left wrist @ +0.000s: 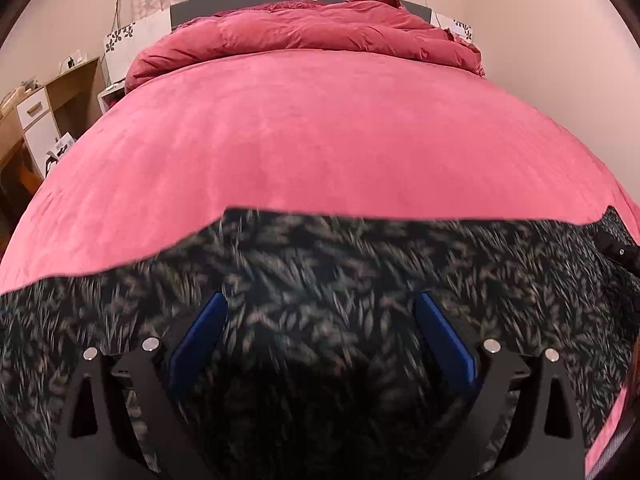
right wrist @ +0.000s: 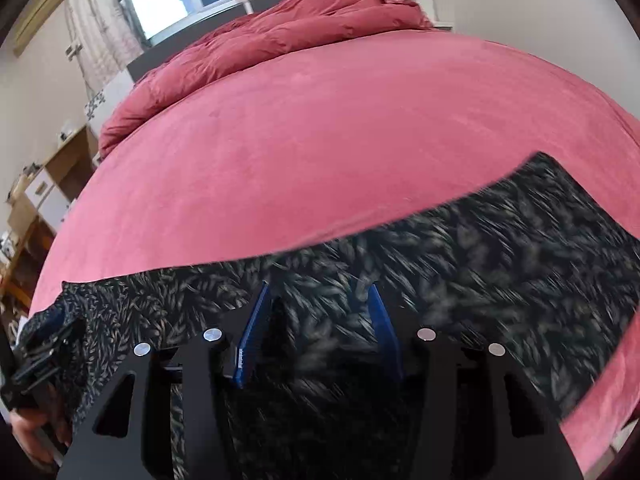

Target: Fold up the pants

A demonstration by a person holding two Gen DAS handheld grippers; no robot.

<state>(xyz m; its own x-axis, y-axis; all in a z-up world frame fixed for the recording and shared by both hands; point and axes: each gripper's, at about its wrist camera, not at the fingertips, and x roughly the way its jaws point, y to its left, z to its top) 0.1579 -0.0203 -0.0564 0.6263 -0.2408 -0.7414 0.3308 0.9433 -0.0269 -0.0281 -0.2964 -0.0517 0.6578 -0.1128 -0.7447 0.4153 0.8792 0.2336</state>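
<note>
The pants [left wrist: 320, 264] are black with a pale leaf print and lie spread across the near part of the red bed; they also fill the lower half of the right wrist view [right wrist: 460, 248]. My left gripper [left wrist: 320, 304] is open, its blue pads [left wrist: 204, 328] wide apart just above the fabric, holding nothing. My right gripper [right wrist: 318, 292] is open too, with blue pads [right wrist: 256, 320] apart over the cloth. The right gripper's black body shows at the right edge of the left wrist view [left wrist: 616, 248]. The left gripper and the hand holding it show at the far left of the right wrist view [right wrist: 44, 356].
The red bed sheet [left wrist: 320, 132] stretches beyond the pants. A bunched red duvet [left wrist: 312, 28] lies at the headboard. A wooden desk with white drawers [left wrist: 36, 120] stands to the left of the bed. A window is behind the headboard.
</note>
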